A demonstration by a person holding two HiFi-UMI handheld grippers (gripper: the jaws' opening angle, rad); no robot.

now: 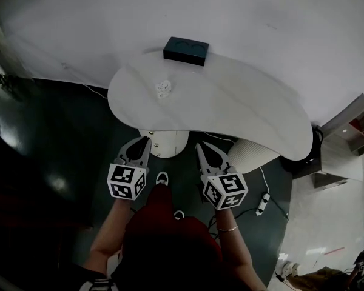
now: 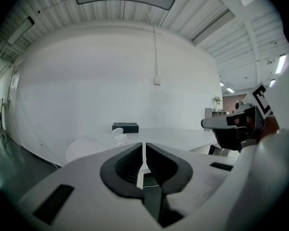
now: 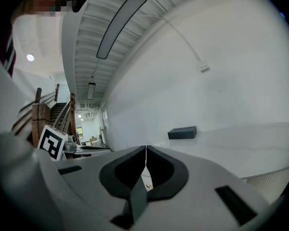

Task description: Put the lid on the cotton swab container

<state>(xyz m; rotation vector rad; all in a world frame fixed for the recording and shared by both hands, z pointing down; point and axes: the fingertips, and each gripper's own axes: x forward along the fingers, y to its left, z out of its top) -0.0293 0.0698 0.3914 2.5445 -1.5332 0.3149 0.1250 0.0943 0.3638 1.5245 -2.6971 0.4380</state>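
Observation:
The cotton swab container [image 1: 163, 89] is a small pale tub on the left half of the white table [image 1: 242, 108]. In the left gripper view the container [image 2: 120, 139] stands far ahead, with a pale clear piece [image 2: 117, 131] right behind it; I cannot tell whether that is the lid. My left gripper [image 1: 144, 143] and right gripper [image 1: 200, 148] hang side by side below the table's near edge, well short of the container. The left gripper [image 2: 144, 146] and the right gripper [image 3: 145, 150] both have their jaws shut with nothing between them.
A dark rectangular box [image 1: 185, 50] lies at the table's far edge, also seen as the box [image 2: 125, 127] and the box [image 3: 182, 133]. A white pedestal [image 1: 164, 142] and a ribbed white bin [image 1: 252, 154] stand under the table. A power strip [image 1: 262, 203] lies on the dark floor.

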